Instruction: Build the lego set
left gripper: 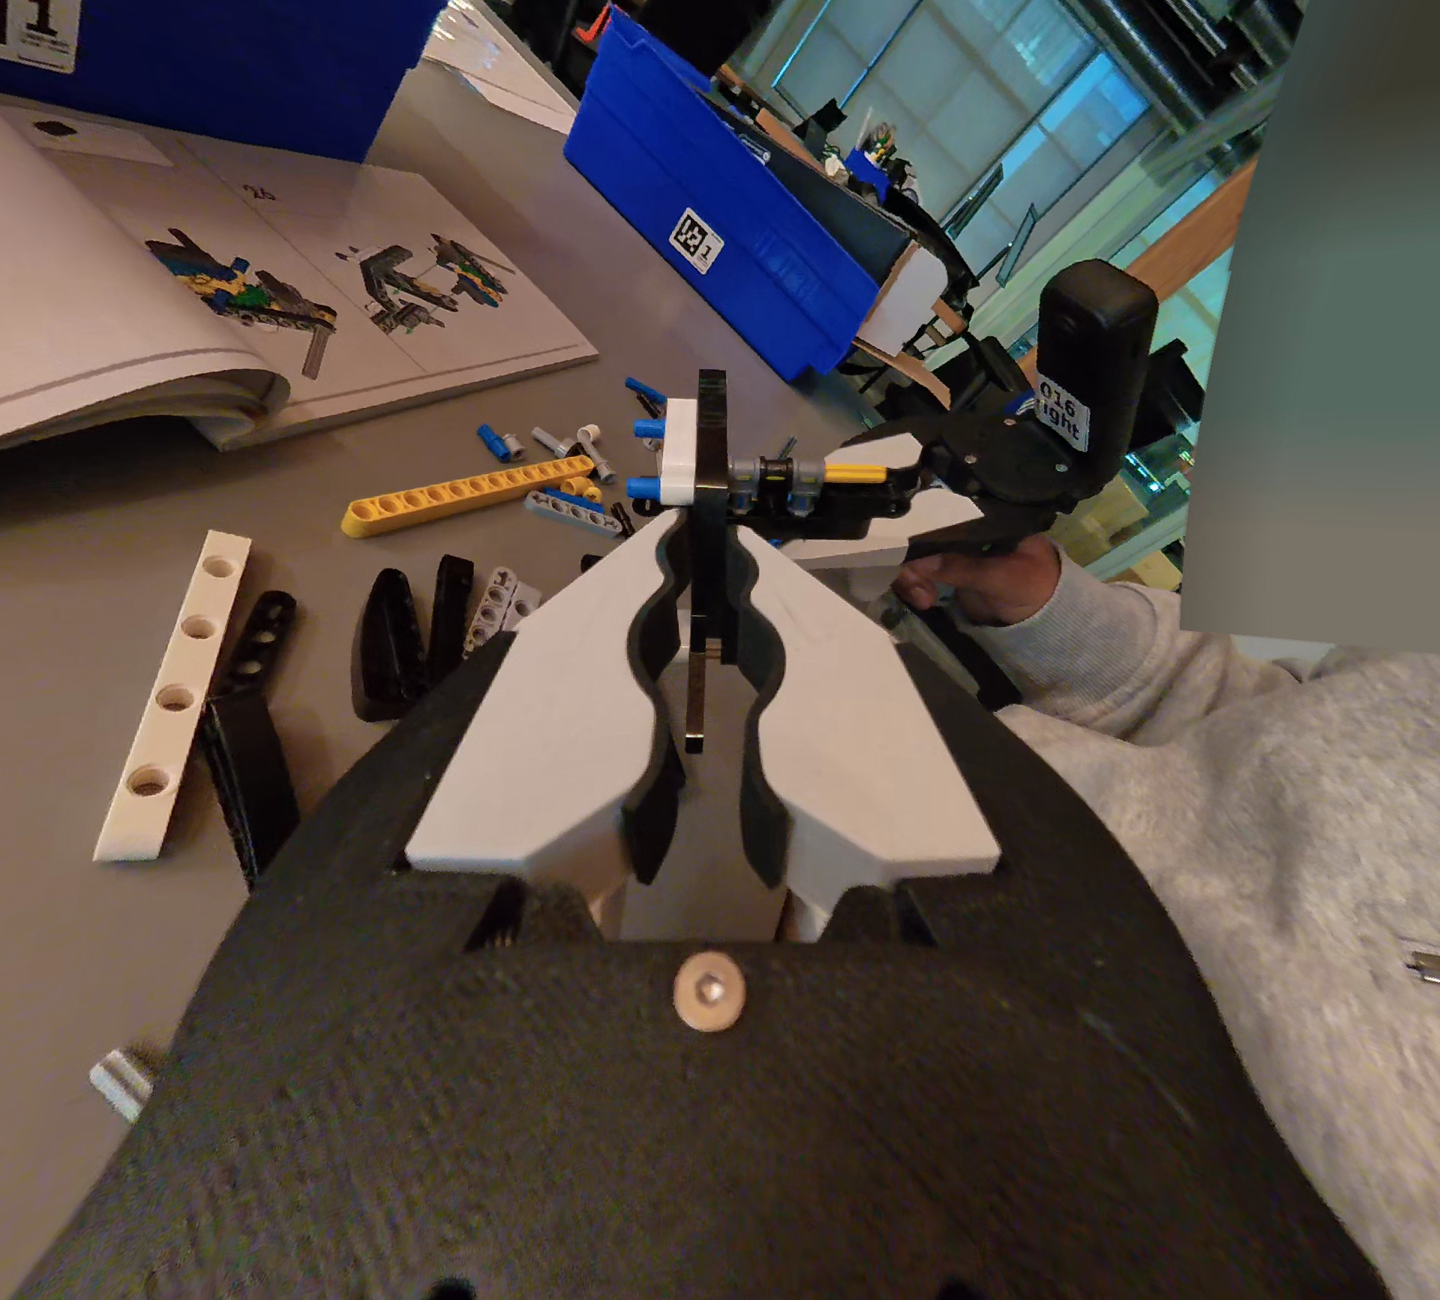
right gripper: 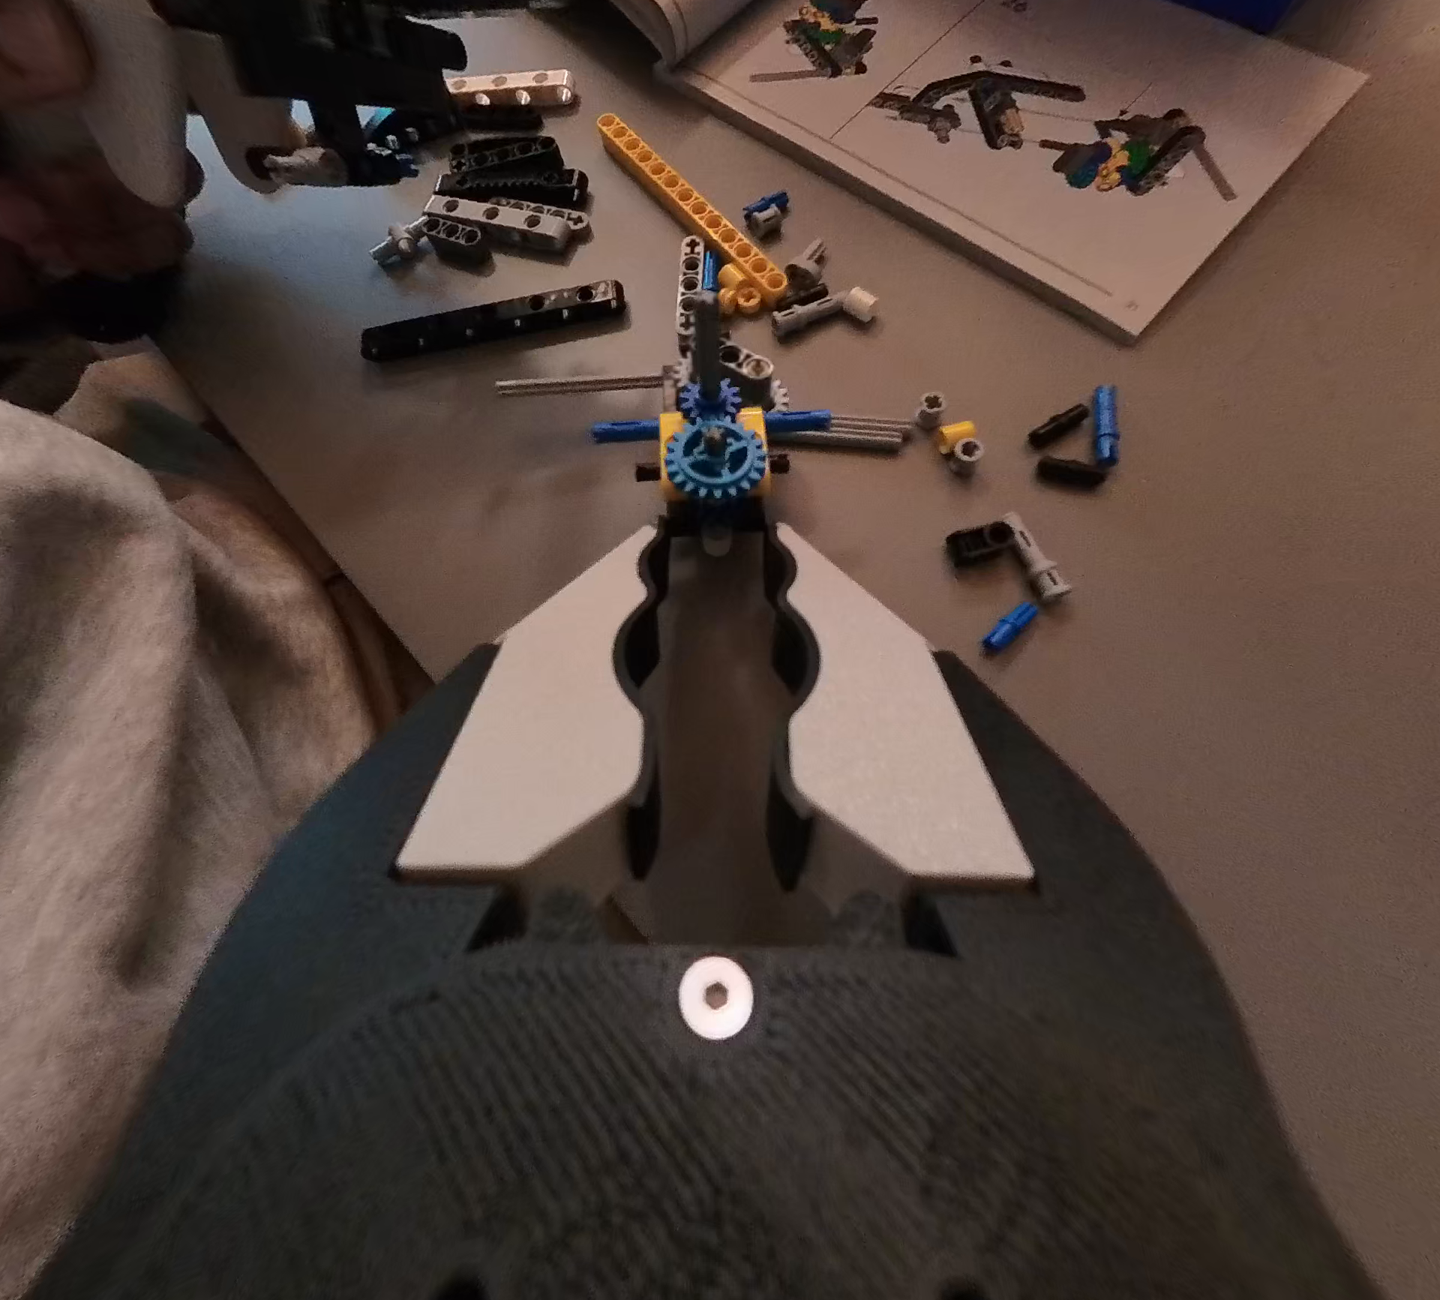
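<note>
My left gripper (left gripper: 705,530) is shut on a black beam (left gripper: 711,452) held upright above the table. The beam carries a white piece with blue pins (left gripper: 676,452), grey connectors and a yellow axle (left gripper: 855,474) pointing right. The right gripper (left gripper: 818,495), held by a hand, has its fingers either side of that axle end; I cannot tell if they touch. My right gripper (right gripper: 715,534) is shut on a yellow block with blue gears (right gripper: 713,456). The left gripper (right gripper: 234,39) shows at the top left with its black assembly (right gripper: 374,8).
An open instruction booklet (left gripper: 312,296) (right gripper: 974,93) lies on the grey table beside two blue bins (left gripper: 725,203). Loose parts are scattered: a long yellow beam (left gripper: 467,492) (right gripper: 686,195), a white beam (left gripper: 175,697), black beams (right gripper: 491,319), and blue pins (right gripper: 1009,625). A grey sleeve (left gripper: 1247,795) is at the right.
</note>
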`<state>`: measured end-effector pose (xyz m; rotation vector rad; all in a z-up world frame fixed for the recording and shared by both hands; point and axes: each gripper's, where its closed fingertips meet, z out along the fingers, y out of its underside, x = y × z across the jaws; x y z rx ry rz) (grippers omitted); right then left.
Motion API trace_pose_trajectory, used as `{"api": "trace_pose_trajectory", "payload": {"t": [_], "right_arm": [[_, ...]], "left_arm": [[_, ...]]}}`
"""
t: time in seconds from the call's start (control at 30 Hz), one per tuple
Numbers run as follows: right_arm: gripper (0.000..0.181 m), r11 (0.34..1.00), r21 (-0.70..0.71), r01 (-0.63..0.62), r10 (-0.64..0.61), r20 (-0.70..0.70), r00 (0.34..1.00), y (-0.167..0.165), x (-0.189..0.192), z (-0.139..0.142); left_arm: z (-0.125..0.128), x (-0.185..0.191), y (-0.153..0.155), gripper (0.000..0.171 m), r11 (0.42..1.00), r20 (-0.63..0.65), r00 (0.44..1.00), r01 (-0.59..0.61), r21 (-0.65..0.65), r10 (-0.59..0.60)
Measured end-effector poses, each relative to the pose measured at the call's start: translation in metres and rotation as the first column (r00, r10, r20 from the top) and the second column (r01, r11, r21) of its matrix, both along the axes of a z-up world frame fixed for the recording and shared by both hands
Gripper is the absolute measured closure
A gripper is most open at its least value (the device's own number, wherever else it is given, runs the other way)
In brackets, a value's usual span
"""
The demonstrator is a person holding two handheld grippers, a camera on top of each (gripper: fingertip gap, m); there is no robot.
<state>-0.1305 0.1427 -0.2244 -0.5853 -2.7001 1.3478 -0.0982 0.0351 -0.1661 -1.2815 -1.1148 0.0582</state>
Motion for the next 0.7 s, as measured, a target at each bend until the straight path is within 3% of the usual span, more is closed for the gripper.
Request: {"api": "trace_pose_trajectory", "payload": {"t": [0.5, 0.7], "right_arm": [[0.158, 0.999, -0.007, -0.032, 0.032, -0.022, 0.999, 0.002, -0.003, -0.001], [0.158, 0.991, -0.003, -0.136, 0.136, -0.009, 0.991, 0.005, 0.01, -0.003]], "left_arm": [[-0.001, -0.001, 0.0, 0.167, 1.0, 0.013, 1.0, -0.001, 0.009, 0.001], [-0.001, -0.001, 0.002, 0.167, 1.0, 0.009, 1.0, 0.003, -0.005, -0.003]]}}
